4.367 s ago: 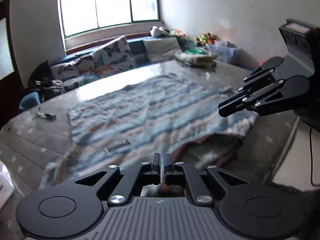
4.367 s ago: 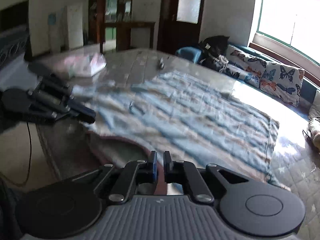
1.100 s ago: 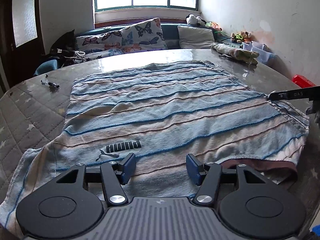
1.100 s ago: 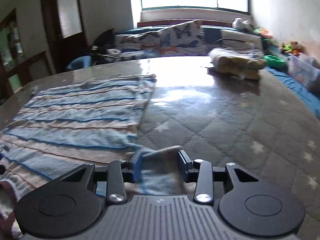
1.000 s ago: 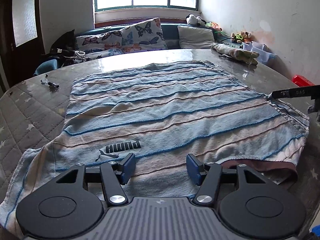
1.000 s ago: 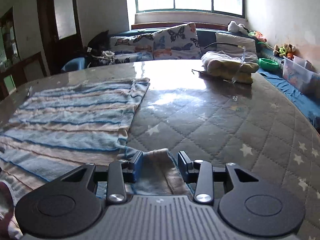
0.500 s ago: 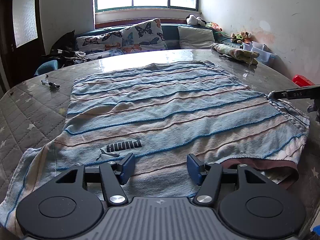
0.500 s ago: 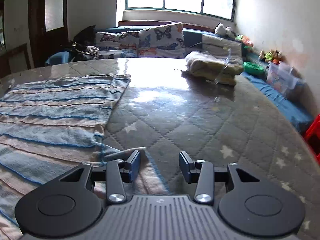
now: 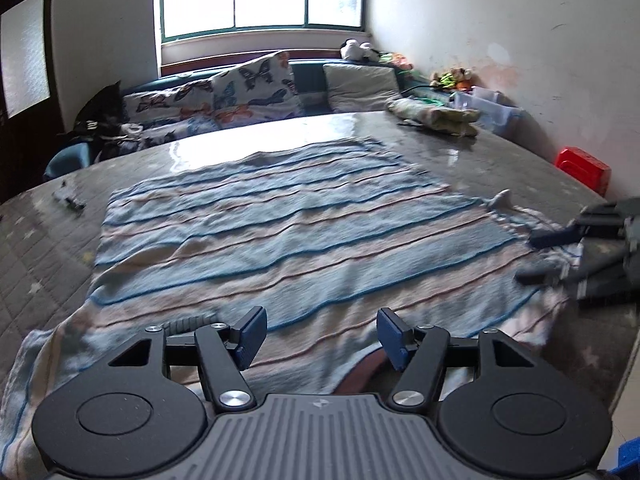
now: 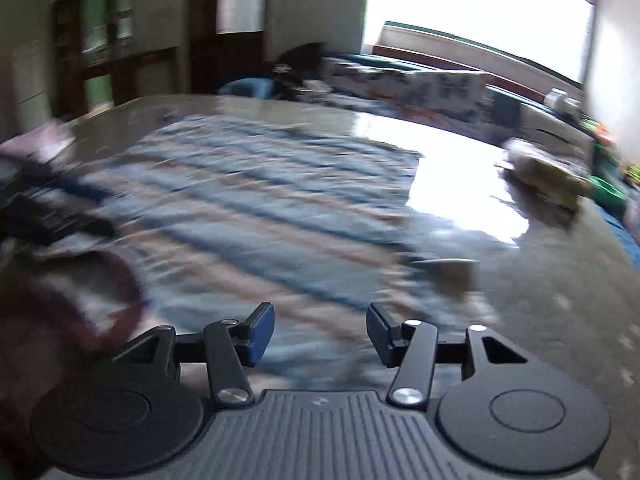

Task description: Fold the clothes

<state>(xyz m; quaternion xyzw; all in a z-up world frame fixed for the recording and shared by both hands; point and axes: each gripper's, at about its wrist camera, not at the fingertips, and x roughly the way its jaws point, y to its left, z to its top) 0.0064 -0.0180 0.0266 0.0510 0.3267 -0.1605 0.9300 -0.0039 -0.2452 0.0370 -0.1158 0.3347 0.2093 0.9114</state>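
Note:
A blue, white and pink striped shirt (image 9: 272,236) lies spread flat on the quilted grey table (image 9: 520,168); its dark red collar (image 9: 360,372) faces me. My left gripper (image 9: 322,334) is open and empty just above the shirt's near edge by the collar. My right gripper (image 10: 320,334) is open and empty over the shirt's right part (image 10: 248,208); that view is motion-blurred. The right gripper also shows at the right edge of the left wrist view (image 9: 580,252), over the shirt's right sleeve. The left gripper shows blurred at the left of the right wrist view (image 10: 52,220).
A folded garment (image 9: 436,116) lies at the table's far right. A small dark object (image 9: 70,200) lies at the far left. A sofa with butterfly cushions (image 9: 224,92) stands behind under the window. A red box (image 9: 584,168) sits off the table's right side.
Both grippers have lifted a little and pulled back from the shirt. The right gripper has swung left, now facing across the shirt; its view is blurred. Both remain open.

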